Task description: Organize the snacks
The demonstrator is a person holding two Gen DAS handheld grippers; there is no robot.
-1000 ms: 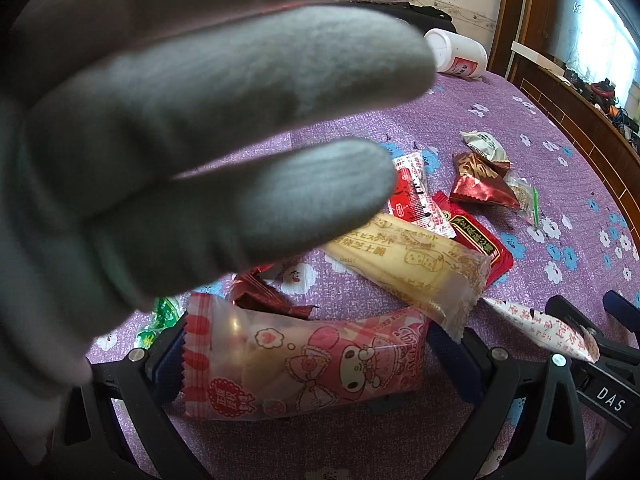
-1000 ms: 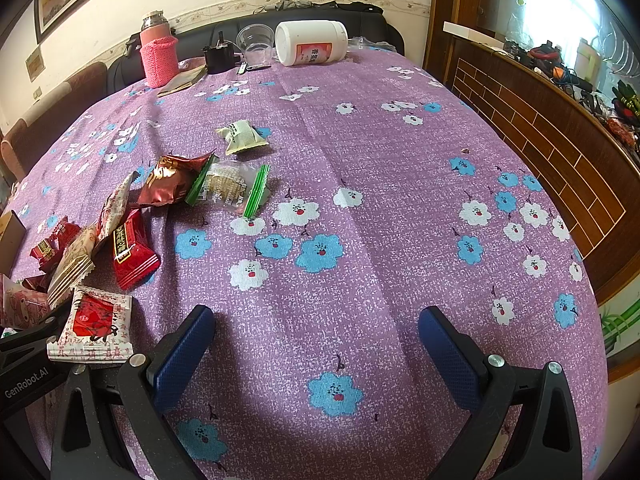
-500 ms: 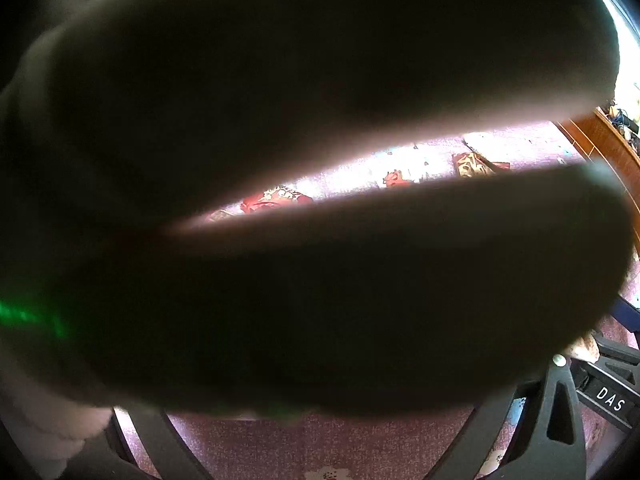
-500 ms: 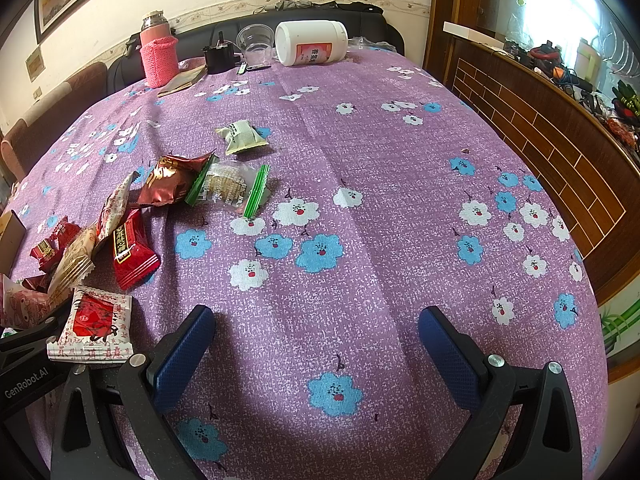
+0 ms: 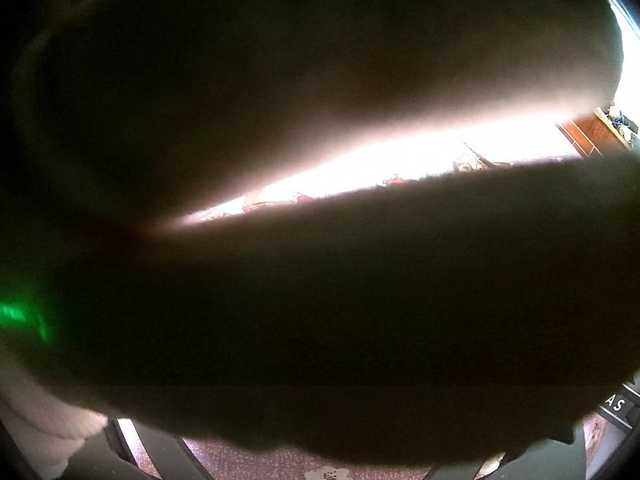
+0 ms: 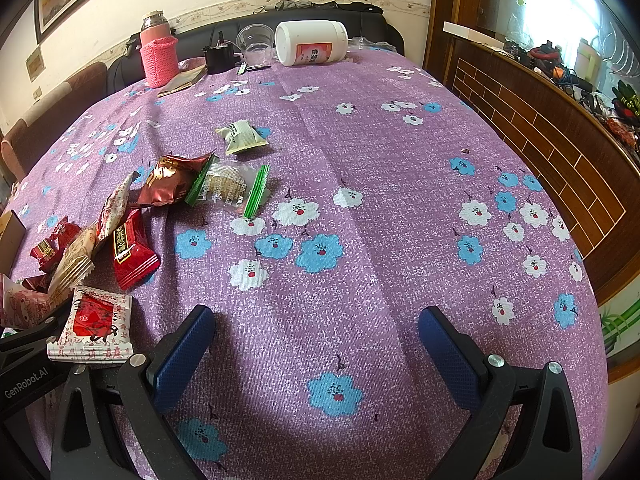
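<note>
A gloved hand [image 5: 320,300] covers almost the whole left wrist view; only a bright sliver of table and a few red wrappers [image 5: 396,180] show through, and the left gripper's fingertips are hidden. In the right wrist view my right gripper [image 6: 316,344] is open and empty above the purple flowered tablecloth [image 6: 400,168]. Snack packets lie scattered at the left: a red packet [image 6: 130,250], a white-and-red packet [image 6: 94,328], a brown foil packet [image 6: 170,180], a clear packet with green ends [image 6: 228,188], a pale green packet [image 6: 242,136] and a pink packet [image 6: 16,304] at the left edge.
At the table's far edge stand a pink flask in a knitted sleeve [image 6: 158,54], a clear cup [image 6: 256,42], a white jar on its side [image 6: 312,42] and a small black object [image 6: 218,58]. A wooden counter [image 6: 560,152] runs along the right.
The gloved hand has closed in over the left camera, hiding the pink packet that sat between the left jaws a second ago. The right gripper has not moved.
</note>
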